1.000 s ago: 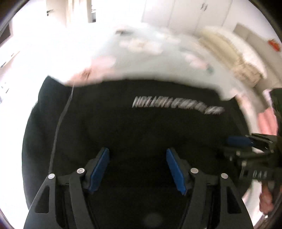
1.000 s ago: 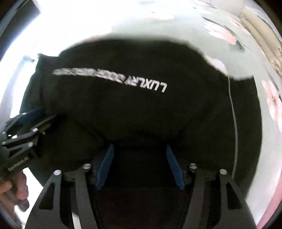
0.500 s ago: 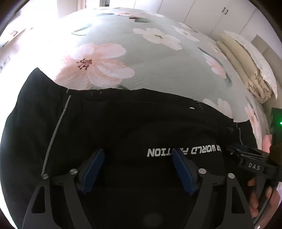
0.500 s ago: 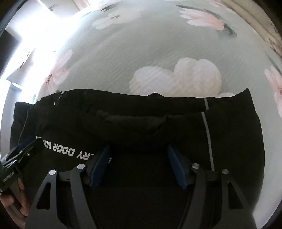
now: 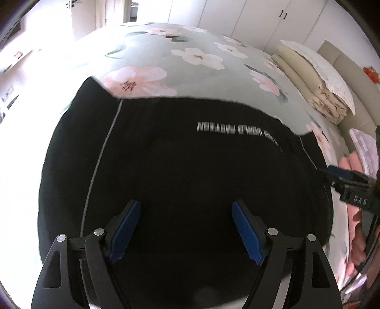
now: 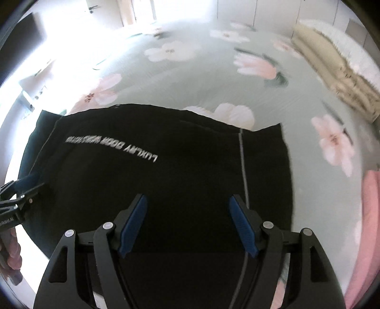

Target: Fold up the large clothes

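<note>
A black garment with white lettering and thin grey side stripes lies folded on the floral bed sheet. It also shows in the right wrist view. My left gripper is open over the garment's near part, nothing between its blue pads. My right gripper is open over the garment's right half, beside the grey stripe. Each gripper shows at the edge of the other's view: the right one and the left one.
A stack of folded beige bedding lies at the bed's far right. Pink cloth lies at the right. White wardrobe doors stand behind the bed.
The cameras have tilted up and pulled back; more of the bed shows. The lettered fold lies flat on the garment. Both grippers stay open.
</note>
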`<state>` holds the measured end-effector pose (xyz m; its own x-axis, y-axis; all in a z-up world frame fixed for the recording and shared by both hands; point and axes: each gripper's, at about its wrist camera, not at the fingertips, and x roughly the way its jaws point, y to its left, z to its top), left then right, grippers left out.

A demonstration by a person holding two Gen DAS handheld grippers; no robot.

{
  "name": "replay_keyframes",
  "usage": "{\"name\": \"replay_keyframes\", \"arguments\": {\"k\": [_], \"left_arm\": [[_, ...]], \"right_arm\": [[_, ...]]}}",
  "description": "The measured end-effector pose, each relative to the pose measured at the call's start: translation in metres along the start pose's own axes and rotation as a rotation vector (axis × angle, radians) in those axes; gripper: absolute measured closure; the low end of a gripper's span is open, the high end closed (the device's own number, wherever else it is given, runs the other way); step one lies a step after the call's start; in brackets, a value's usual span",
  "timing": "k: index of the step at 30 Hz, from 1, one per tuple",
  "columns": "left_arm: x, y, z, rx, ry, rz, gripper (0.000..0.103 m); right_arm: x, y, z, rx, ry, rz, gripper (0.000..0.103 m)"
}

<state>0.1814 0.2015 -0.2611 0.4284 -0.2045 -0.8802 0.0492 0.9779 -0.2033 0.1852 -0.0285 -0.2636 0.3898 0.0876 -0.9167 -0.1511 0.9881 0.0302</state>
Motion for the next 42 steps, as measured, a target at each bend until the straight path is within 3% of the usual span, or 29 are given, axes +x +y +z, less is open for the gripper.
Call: {"name": "replay_keyframes", "arguments": {"k": [3,9,15,19,22,25,28,29,31,34,37,42], "left_arm": [[-0.012,0.005,-0.017,-0.032,0.001,-0.002,0.022],[-0.025,0.019,-0.035,-0.111,-0.011,0.013,0.022],[-0.041,0.066,-0.045,-0.201,-0.015,0.120,0.022],[-0.056,0.103,-0.044,-0.275,-0.041,0.129,0.022],[-0.058,0.125,-0.028,-0.294,-0.035,0.039,0.022],[-0.041,0.155,-0.006,-0.317,0.018,-0.105,0.022],[-0.016,0.185,0.007,-0.379,0.083,-0.144,0.022],[-0.004,0.195,0.009,-0.418,0.116,-0.196,0.022],[0.024,0.209,0.008,-0.485,0.194,-0.329,0.022],[0.046,0.211,-0.005,-0.515,0.239,-0.396,0.022],[0.063,0.220,-0.013,-0.593,0.247,-0.525,0.022],[0.078,0.222,-0.018,-0.633,0.255,-0.644,0.022]], "right_arm": [[-0.014,0.001,-0.010,-0.011,0.000,-0.013,0.028],[-0.004,-0.008,-0.029,0.002,0.052,-0.037,0.028],[0.005,-0.032,-0.054,-0.016,0.094,-0.067,0.028],[0.003,-0.079,-0.069,0.093,0.122,0.035,0.028],[0.003,-0.106,-0.067,0.165,0.124,0.109,0.023],[0.014,-0.129,-0.057,0.244,0.121,0.211,0.019],[0.041,-0.145,-0.052,0.290,0.149,0.276,0.016],[0.050,-0.149,-0.052,0.311,0.160,0.313,0.014],[0.065,-0.156,-0.054,0.365,0.181,0.398,0.010],[0.087,-0.165,-0.060,0.431,0.205,0.494,0.002],[0.103,-0.172,-0.066,0.470,0.220,0.581,0.000],[0.107,-0.170,-0.066,0.377,0.208,0.684,0.000]]}}
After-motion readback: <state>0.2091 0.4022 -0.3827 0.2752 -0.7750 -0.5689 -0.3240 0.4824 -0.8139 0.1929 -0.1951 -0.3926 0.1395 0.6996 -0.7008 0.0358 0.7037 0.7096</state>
